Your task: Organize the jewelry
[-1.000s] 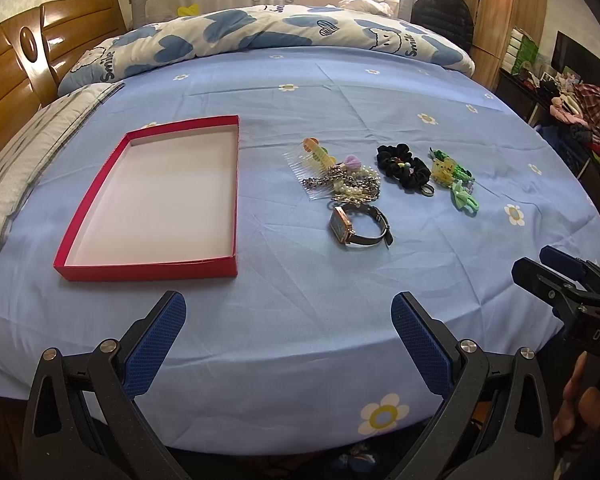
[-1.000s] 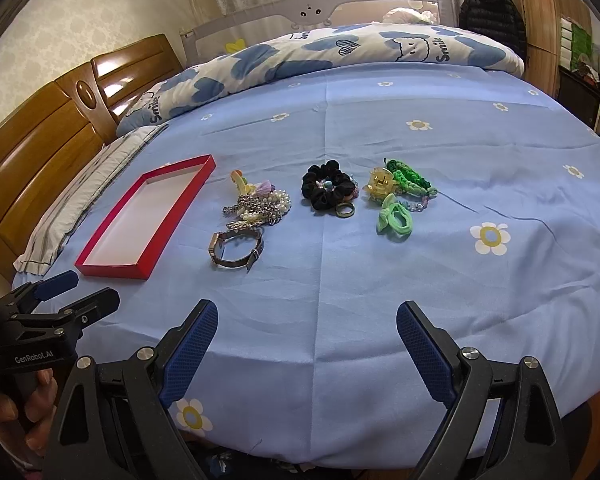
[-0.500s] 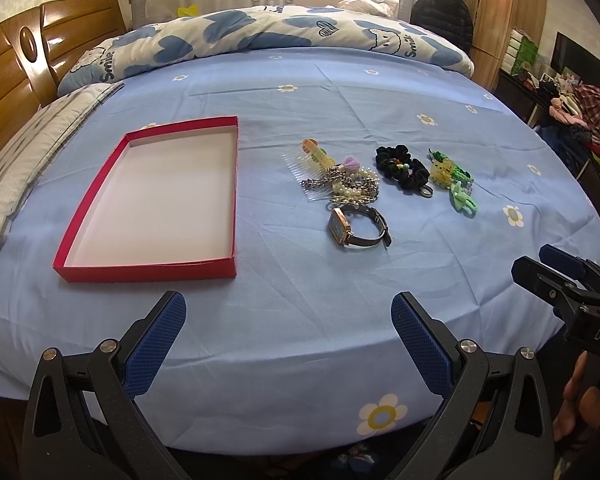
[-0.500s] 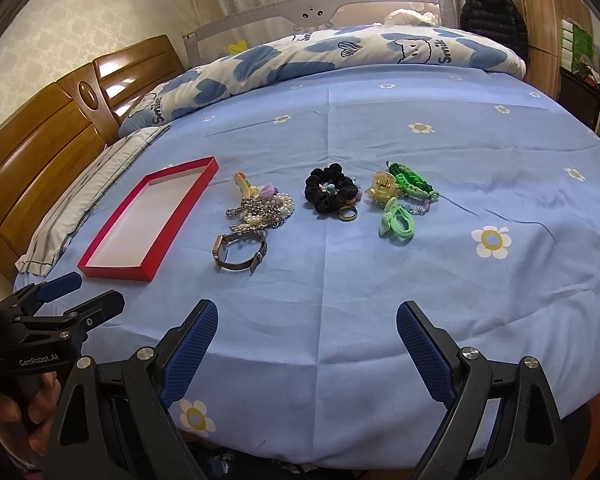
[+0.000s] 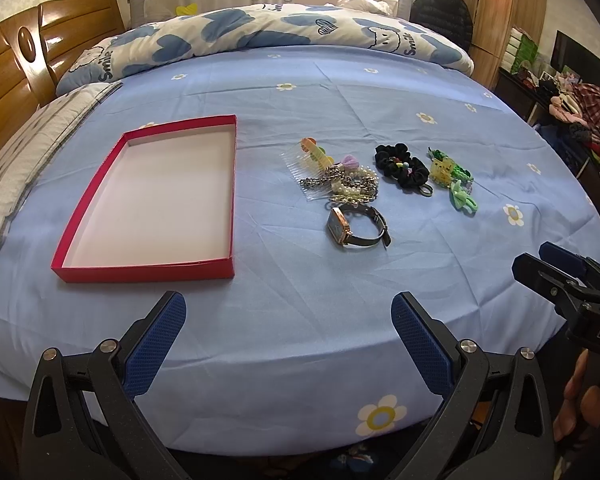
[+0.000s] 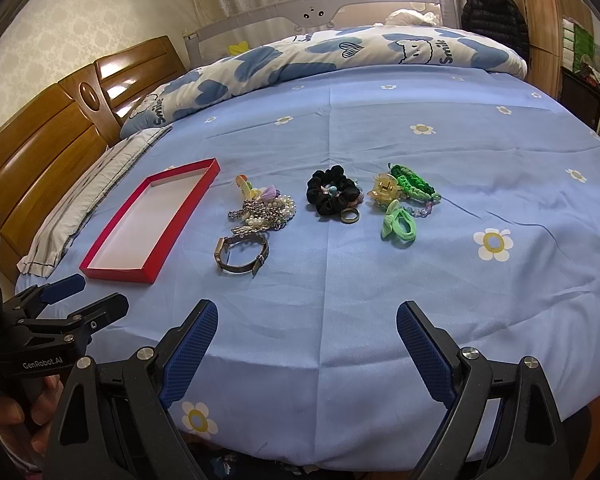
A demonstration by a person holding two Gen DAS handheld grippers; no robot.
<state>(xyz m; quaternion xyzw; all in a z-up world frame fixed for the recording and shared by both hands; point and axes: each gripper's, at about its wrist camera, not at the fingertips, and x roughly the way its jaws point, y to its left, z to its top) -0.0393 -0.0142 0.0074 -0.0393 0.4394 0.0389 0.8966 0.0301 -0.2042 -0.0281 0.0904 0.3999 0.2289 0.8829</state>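
Observation:
An empty red tray (image 5: 226,196) (image 6: 116,273) lies on the blue bed sheet at the left. To its right lie a wristwatch (image 5: 354,226) (image 6: 241,254), a heap of pearl and chain necklaces (image 5: 346,186) (image 6: 266,212) with a clear comb (image 5: 304,170), a black scrunchie (image 5: 402,166) (image 6: 332,192), a ring (image 6: 349,215), a yellow claw clip (image 6: 385,190) and green hair ties (image 5: 462,198) (image 6: 400,228). My left gripper (image 5: 288,320) and right gripper (image 6: 306,328) are open and empty, near the bed's front edge, well short of the items.
A blue-and-white duvet (image 5: 260,36) lies across the far side of the bed. A wooden headboard (image 6: 60,132) and a pillow (image 5: 24,160) are at the left. A wardrobe (image 5: 496,12) and cluttered shelves (image 5: 580,104) stand at the right.
Both grippers have edged slightly closer to the bed; the items and tray have not moved.

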